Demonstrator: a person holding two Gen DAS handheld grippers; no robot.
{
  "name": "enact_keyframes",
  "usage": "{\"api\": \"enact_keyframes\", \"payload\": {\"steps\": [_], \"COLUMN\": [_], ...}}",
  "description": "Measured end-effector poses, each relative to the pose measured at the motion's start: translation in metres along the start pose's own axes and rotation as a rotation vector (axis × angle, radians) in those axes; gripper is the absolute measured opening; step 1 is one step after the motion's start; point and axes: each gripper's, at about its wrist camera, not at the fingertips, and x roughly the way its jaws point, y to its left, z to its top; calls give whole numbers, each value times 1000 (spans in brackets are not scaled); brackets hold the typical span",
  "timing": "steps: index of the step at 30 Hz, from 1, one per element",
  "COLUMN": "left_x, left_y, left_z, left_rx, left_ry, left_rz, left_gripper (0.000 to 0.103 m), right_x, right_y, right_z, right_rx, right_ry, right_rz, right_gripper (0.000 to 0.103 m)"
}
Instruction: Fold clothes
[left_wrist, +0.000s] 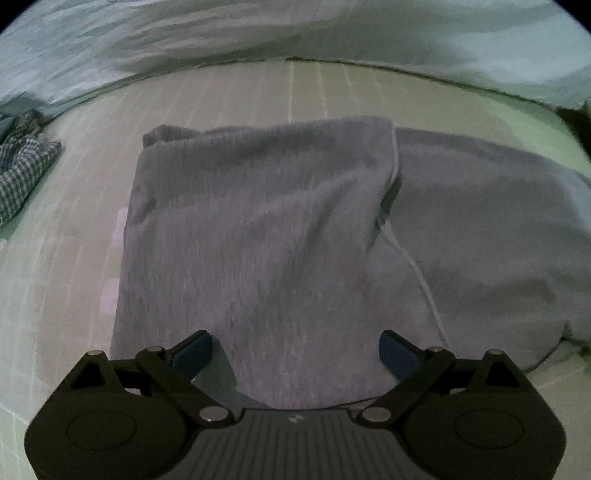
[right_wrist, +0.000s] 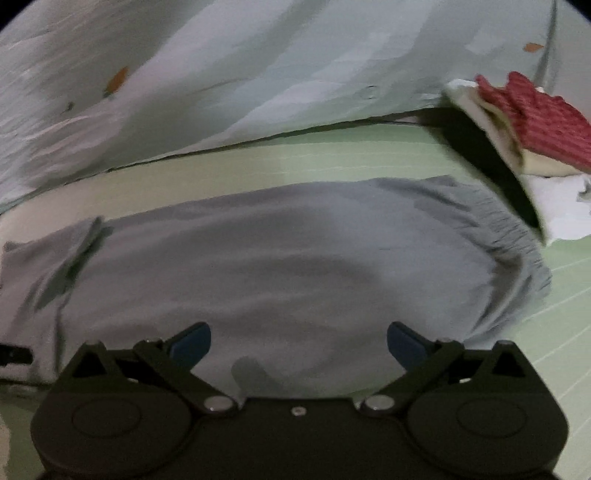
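While both views look down, I see the grey garment spread mid-frame on the green sheet, just above my left gripper and right gripper, both jaws wide apart, holding nothing.

We can read no text, label, brand, number or sign anywhere in either wrist view, and the small pale mark on the left gripper's ribbed housing is too tiny and blurred for us to make out.
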Motion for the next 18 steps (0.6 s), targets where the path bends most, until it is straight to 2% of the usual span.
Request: {"api": "enact_keyframes", "payload": {"steps": [5,10,14,18], "left_x": [9,12,13,13], "left_y": [5,5,5,5], "left_z": [-3,-2,-1,2], "left_rx": [-80,-122,-133,-149], "left_ry": [32,47,57,70], "left_rz": [24,50,52,58], "left_gripper": [100,103,103,103], "right_x": [12,36,60,78], "right_y": [-53,-108,-148,-172], "right_z": [14,35,46,43], "right_rx": [55,83,128,179], "right_ry": [-31,-82,-78,-39], "right_rz": [-93,-243,-323,-263], "right_gripper": [103,103,103,103]}}
